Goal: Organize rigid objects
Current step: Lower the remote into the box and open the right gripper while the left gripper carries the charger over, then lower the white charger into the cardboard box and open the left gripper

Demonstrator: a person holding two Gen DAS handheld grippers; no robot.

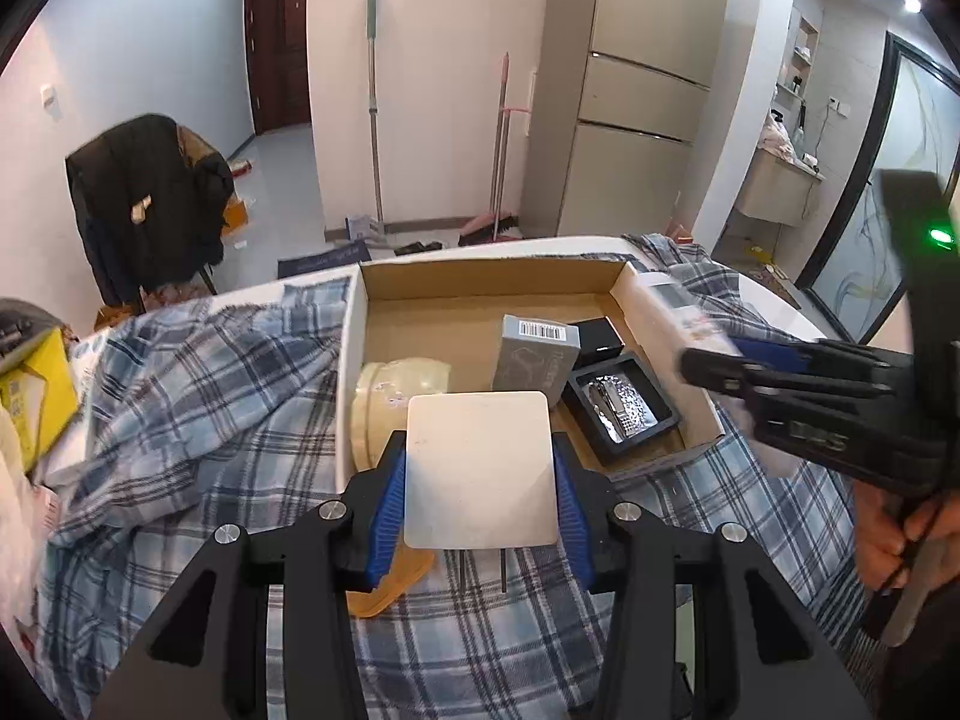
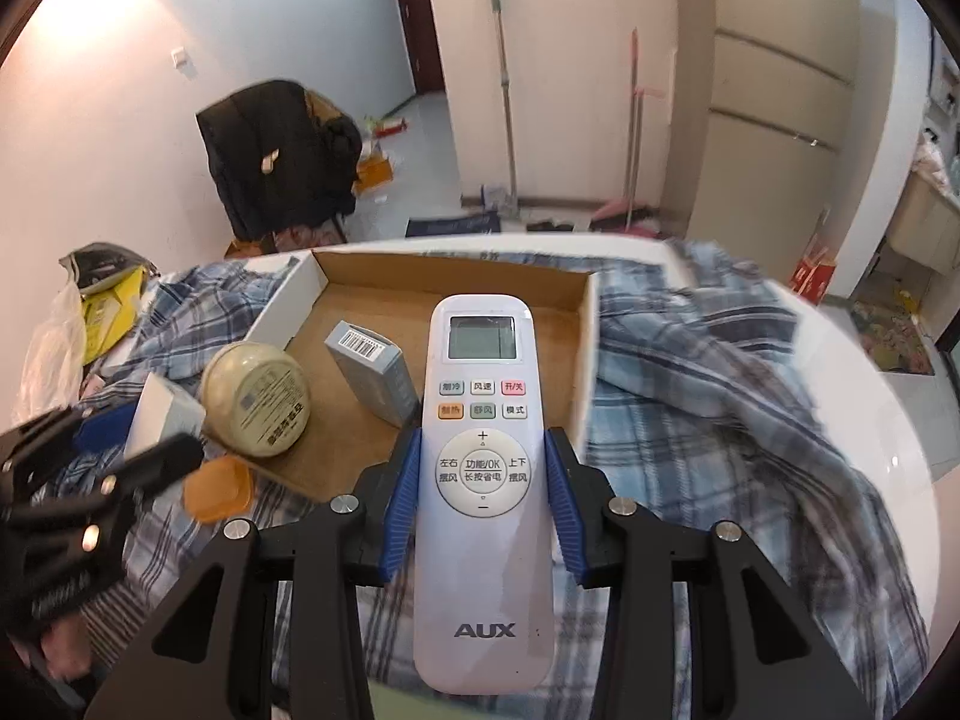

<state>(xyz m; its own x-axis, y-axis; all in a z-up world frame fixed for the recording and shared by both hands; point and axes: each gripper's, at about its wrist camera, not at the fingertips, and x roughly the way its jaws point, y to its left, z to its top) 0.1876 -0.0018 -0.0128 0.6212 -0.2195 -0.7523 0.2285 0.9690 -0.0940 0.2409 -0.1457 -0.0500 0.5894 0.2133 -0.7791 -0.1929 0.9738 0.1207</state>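
Observation:
My left gripper is shut on a flat white square object and holds it just in front of the cardboard box. In the box lie a cream round tin, a grey carton with a barcode, a small black box and a black tray with a metal watch band. My right gripper is shut on a white AUX remote and holds it over the box's near right side. The right gripper also shows in the left wrist view.
A blue plaid cloth covers the white round table. An orange lid lies near the tin. A yellow package sits at the left. A chair with a dark jacket, brooms and a fridge stand behind.

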